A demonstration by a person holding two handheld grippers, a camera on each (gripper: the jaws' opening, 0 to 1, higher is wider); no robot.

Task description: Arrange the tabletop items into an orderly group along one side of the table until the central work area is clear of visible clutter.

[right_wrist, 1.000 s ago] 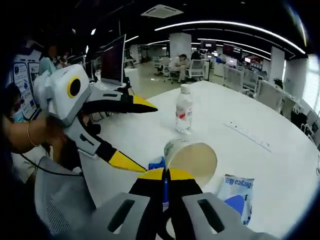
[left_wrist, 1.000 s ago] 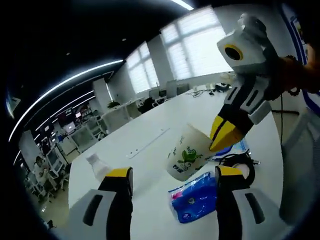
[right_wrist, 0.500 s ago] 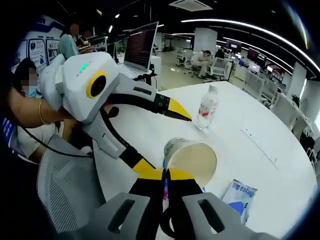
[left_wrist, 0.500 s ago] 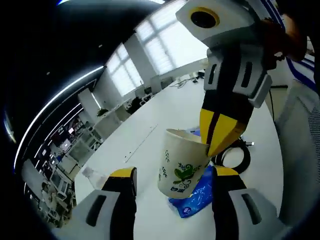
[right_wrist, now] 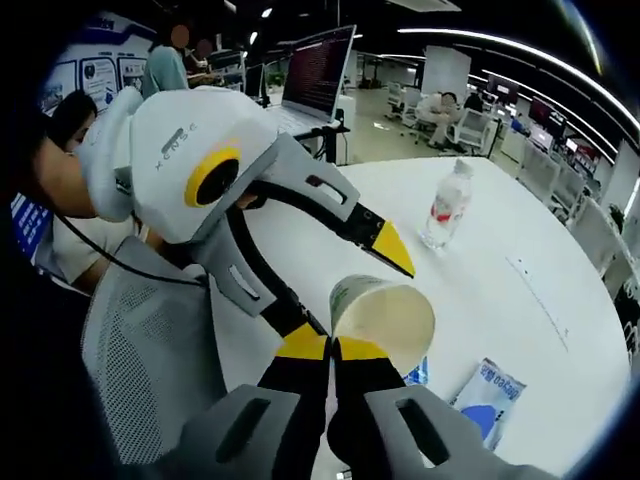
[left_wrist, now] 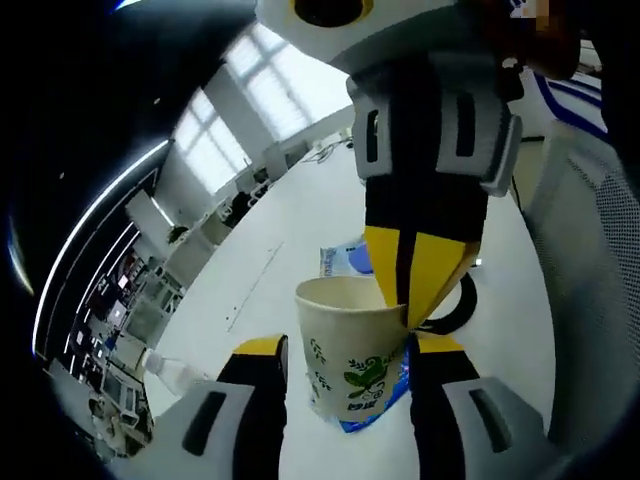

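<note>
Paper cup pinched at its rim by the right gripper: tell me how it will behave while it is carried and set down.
The paper cup looks empty in the right gripper view, so probably light. The right gripper pinches only the thin rim, so the wall may flex or slip. It is tall and narrow-based, so it could tip on release.

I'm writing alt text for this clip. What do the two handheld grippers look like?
Both are alike. The left gripper has a rounded white housing with faint grey lettering, grey-and-black jaw arms and pointed yellow tips. The right gripper has a white and grey body with two dark slots and yellow tapered tips with black bases. A thin black cable hangs below the left gripper.
</note>
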